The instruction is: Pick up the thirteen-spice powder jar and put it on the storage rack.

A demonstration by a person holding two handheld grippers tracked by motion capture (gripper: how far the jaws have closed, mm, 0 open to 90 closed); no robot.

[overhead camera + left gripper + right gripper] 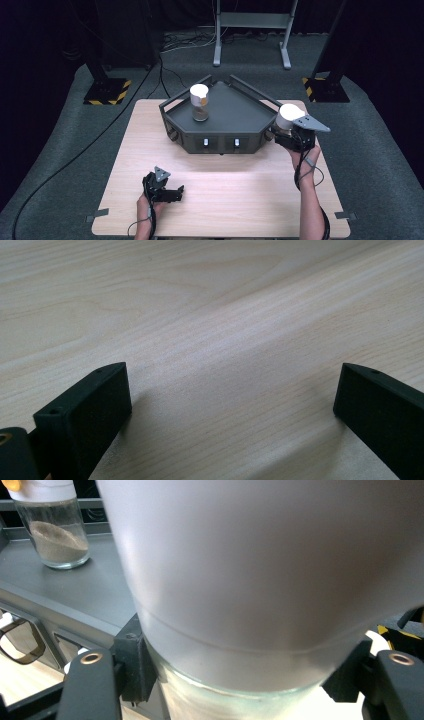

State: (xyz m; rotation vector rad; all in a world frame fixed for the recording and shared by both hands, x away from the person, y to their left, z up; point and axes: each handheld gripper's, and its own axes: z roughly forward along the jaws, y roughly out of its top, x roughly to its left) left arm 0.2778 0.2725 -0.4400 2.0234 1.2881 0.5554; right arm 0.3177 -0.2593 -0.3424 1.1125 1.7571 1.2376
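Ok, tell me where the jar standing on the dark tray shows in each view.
High view: jar stands on the tray, left of its middle, white cap up.
Left gripper view: bare table wood, no jar.
Right gripper view: same jar at top left, on the tray.
Shared landmark: the tray's grey floor.

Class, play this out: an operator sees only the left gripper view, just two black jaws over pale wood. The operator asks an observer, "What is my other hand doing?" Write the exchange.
Observer: Your right gripper is shut on a glass jar with a white lid, held in the air by the right corner of the dark tray.
Operator: Is anything on that tray?
Observer: Yes, a second jar, upright, white-lidded, with brownish powder in the bottom.
Operator: And my left gripper?
Observer: The left gripper is open and holds nothing, low over the wooden table near its front edge, well apart from the tray.
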